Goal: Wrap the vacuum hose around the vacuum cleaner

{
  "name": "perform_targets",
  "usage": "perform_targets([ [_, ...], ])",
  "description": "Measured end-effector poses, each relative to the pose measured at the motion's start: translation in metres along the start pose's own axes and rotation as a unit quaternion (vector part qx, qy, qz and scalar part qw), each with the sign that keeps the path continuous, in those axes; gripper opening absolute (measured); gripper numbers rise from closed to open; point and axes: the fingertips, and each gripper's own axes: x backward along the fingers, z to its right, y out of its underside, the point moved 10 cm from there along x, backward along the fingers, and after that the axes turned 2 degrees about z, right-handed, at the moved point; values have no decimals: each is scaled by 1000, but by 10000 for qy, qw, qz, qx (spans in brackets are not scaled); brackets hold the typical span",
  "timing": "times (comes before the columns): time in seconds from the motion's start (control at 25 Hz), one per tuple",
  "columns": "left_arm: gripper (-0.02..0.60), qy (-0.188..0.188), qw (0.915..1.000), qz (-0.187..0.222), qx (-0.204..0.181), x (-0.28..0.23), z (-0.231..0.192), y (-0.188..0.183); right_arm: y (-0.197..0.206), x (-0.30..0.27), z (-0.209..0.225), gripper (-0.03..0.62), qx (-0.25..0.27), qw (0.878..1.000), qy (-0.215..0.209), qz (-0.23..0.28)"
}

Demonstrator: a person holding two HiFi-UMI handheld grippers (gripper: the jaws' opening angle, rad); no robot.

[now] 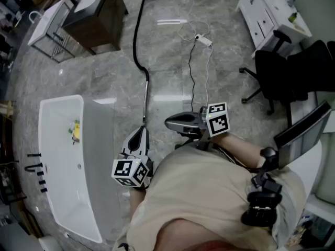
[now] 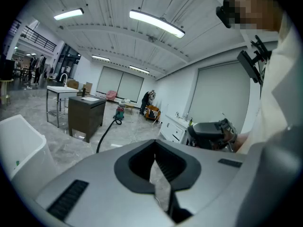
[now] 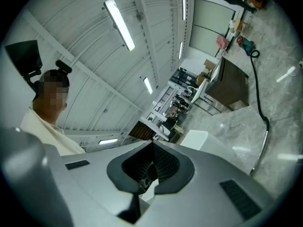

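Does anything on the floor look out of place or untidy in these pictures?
Yes. The black vacuum hose lies stretched out across the floor, not wrapped round the vacuum cleaner. A white power strip with its loose cable lies on the floor beside it.

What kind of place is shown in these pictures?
Probably a large indoor showroom or workshop hall, perhaps for bathroom fittings: a white freestanding bathtub and a dark brown wooden vanity cabinet with a white top stand on a grey marble-look floor, under long ceiling strip lights.
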Motion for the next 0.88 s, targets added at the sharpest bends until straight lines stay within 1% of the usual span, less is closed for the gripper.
perform_targets([
  [0.08,5,-124,9999,20,110,-2,19,10,-2,5,-5,3,104,9980,-174,-595],
  [0.12,5,-150,9998,8,129,-3,28,14,-1,9,-8,3,142,9965,-227,-791],
  [0.16,5,-146,9998,-18,114,-3,36,18,1,14,-10,3,159,9957,-244,-883],
  [0.24,5,-106,9999,-64,19,-5,44,19,4,25,-12,3,133,9964,-200,-813],
  [0.4,5,-55,9999,-97,-106,-12,42,12,1,33,-8,3,59,9986,-72,-521],
  [0.48,5,-11,9998,-143,-126,-19,44,11,-3,35,-6,3,73,9983,-40,-570],
  [0.64,5,69,9993,-300,-217,-37,53,12,-10,43,0,3,45,9971,-125,-752],
  [0.76,5,13,9990,-344,-293,-52,57,6,-22,50,10,3,0,9976,-193,-667],
  [0.88,5,-134,9988,-348,-310,-73,61,-1,-41,60,27,3,-127,9978,-304,-571],
])
